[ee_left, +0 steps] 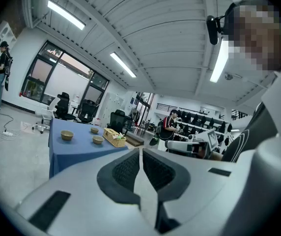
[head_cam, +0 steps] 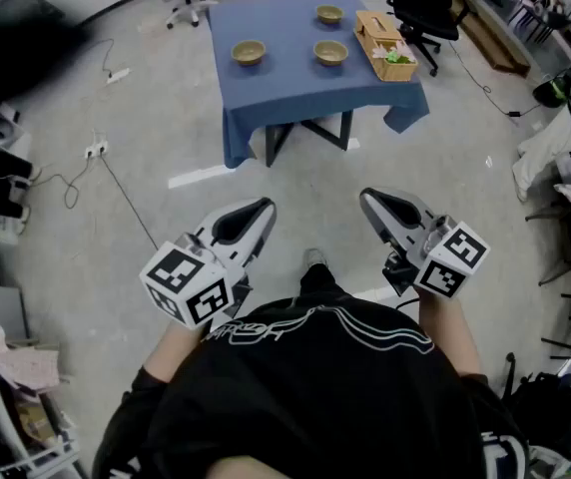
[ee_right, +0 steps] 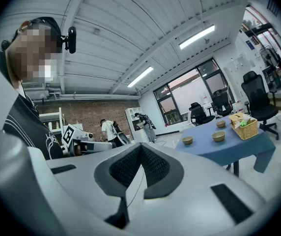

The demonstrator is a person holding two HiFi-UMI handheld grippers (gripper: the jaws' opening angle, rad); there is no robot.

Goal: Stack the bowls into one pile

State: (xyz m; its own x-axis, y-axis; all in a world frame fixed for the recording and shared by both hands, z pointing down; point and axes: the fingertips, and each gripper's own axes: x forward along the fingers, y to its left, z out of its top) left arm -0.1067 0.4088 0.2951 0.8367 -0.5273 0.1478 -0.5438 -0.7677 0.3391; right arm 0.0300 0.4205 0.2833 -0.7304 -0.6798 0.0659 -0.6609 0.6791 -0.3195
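Note:
Three tan bowls stand apart on a blue-clothed table (head_cam: 266, 98) far ahead: one at the left (head_cam: 249, 52), one in the middle (head_cam: 330, 53), one at the back (head_cam: 329, 14). My left gripper (head_cam: 266, 208) and right gripper (head_cam: 368, 198) are held near my chest, well short of the table, both shut and empty. In the left gripper view the shut left gripper (ee_left: 141, 150) points past the bowls (ee_left: 67, 135), which lie to its left. In the right gripper view the shut right gripper (ee_right: 141, 145) has the bowls (ee_right: 218, 136) off to its right.
A wicker basket (head_cam: 385, 46) sits on the table's right side. Bare concrete floor lies between me and the table, with cables and a power strip (head_cam: 96, 150) at the left. Office chairs (head_cam: 423, 8) stand behind the table. Other people (ee_left: 170, 126) stand in the background.

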